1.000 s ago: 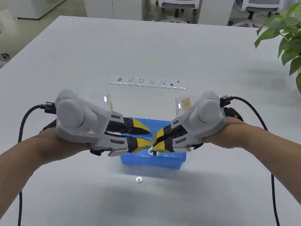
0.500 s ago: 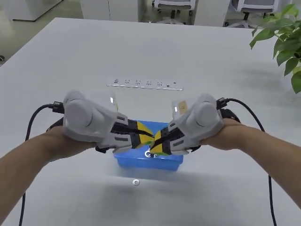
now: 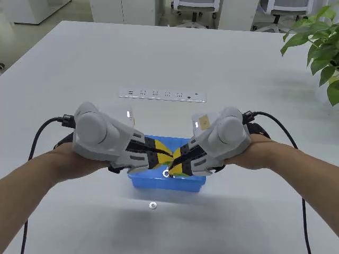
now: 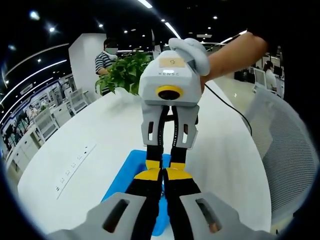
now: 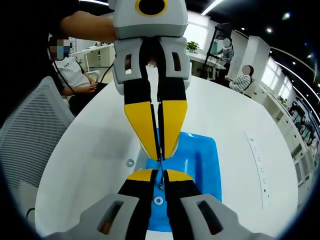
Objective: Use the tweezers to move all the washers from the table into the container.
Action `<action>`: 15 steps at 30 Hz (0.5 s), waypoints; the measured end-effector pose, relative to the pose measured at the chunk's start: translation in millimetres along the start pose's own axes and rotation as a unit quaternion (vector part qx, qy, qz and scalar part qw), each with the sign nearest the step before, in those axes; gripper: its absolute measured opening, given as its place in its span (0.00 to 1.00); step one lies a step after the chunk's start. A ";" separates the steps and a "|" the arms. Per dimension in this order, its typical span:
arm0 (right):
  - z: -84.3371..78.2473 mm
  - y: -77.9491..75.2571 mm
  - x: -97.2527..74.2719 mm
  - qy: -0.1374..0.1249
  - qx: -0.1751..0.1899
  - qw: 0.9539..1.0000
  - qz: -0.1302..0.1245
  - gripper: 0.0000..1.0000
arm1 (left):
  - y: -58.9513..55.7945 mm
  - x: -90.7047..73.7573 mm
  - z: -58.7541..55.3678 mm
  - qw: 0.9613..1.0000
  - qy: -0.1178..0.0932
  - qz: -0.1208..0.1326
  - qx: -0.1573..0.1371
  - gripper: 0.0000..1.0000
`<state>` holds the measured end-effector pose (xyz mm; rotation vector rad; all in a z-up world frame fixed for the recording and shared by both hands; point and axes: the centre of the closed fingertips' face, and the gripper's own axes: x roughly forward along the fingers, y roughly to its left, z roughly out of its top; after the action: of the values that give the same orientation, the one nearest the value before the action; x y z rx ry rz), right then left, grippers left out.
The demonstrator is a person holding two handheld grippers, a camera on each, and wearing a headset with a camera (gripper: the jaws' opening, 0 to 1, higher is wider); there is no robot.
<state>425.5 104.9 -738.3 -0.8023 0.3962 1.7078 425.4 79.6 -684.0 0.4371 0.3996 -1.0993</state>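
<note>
Head view, change: the left gripper (image 3: 161, 157) has edged in toward the right gripper (image 3: 176, 163) over the last second. The rest of the shift is the camera's.
Head view, position: both sets of tips meet above the blue container (image 3: 159, 182), as they did a second ago.
Head view, loose washer (image 3: 153, 205): on the table (image 3: 159, 53), just in front of the container's near wall, same spot as before.
Head view, background: power strip (image 3: 161, 95) further back, well apart from the work.
Left gripper view, state: its own yellow-tipped jaws are clenched, with no gap between them. The right gripper faces it tip to tip, above the blue floor.
Left gripper view, adds: how squarely the two grippers line up.
Right gripper view, state: its own jaws are clamped together on the lower end of the tweezers (image 5: 160, 170). The left gripper's yellow jaws pinch the same thin strip from above.
Right gripper view, adds: a second washer (image 5: 158, 200) low between its jaws, apparently lying inside the container, though I can't say for sure it has been let go. The loose washer lies left of the container wall.
Task meaning: probably the drop-off step. At least one washer is left to fetch, so the task is not finished.
</note>
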 end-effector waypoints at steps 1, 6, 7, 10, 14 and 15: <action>0.4 -0.1 -0.3 0.000 0.001 1.000 0.000 0.10 | 0.1 -0.5 0.4 1.000 0.000 0.000 -0.001 0.05; 4.6 -1.6 -3.6 -0.006 0.007 1.000 -0.005 0.12 | 2.4 -4.1 4.0 1.000 -0.002 0.007 -0.002 0.05; 5.4 -1.7 -4.3 -0.006 0.009 1.000 -0.007 0.13 | 3.3 -5.3 5.2 1.000 -0.003 0.008 -0.002 0.05; 6.8 -2.3 -5.8 -0.008 0.012 1.000 -0.011 0.15 | 5.1 -8.3 9.3 1.000 -0.007 0.011 -0.005 0.05; 10.2 -3.2 -8.8 -0.011 0.015 1.000 -0.017 0.19 | 6.2 -11.4 13.9 1.000 -0.011 0.013 -0.007 0.05; 11.5 -3.4 -10.0 -0.014 0.018 1.000 -0.018 0.20 | 6.3 -11.8 14.3 1.000 -0.012 0.013 -0.007 0.05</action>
<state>426.4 106.0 -722.7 -0.7547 0.3903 1.6710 427.8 83.4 -665.0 0.4151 0.3805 -1.0741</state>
